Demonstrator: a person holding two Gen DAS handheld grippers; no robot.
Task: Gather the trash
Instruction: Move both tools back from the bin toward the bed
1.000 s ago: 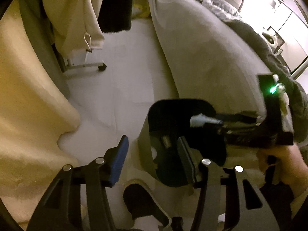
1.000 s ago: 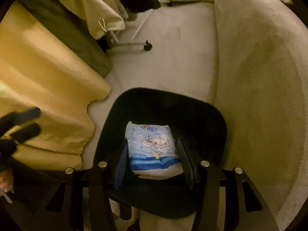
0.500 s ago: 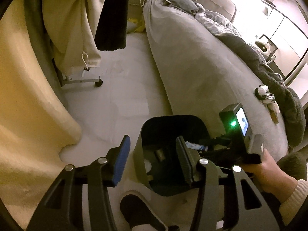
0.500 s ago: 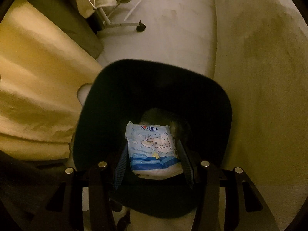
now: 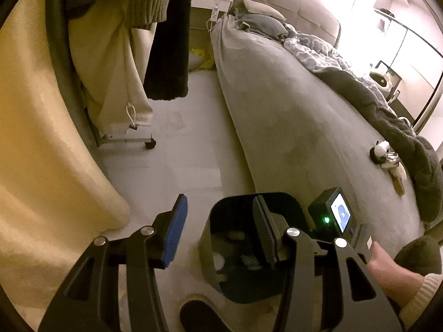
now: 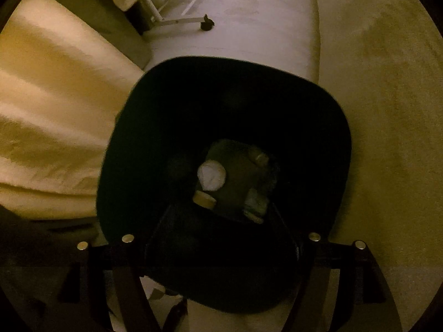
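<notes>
A black trash bin stands on the pale floor beside the bed; in the right wrist view its rim fills the middle. My right gripper is open and empty, its fingers spread wide and dark inside the bin mouth. At the bin bottom lie a white crumpled ball, a small tan lid and a dim wrapper. My left gripper is open and empty, held above the bin's left rim. The right gripper's body with its lit screen shows over the bin.
A grey bed runs along the right with a rumpled duvet and small items. A yellow blanket hangs at left. A clothes rack with a wheeled foot stands behind. A dark slipper is at the bottom.
My right gripper opened and let go of the blue-and-white tissue pack, which dropped into the bin. It moved deeper over the bin mouth. My left gripper rose and tilted up.
</notes>
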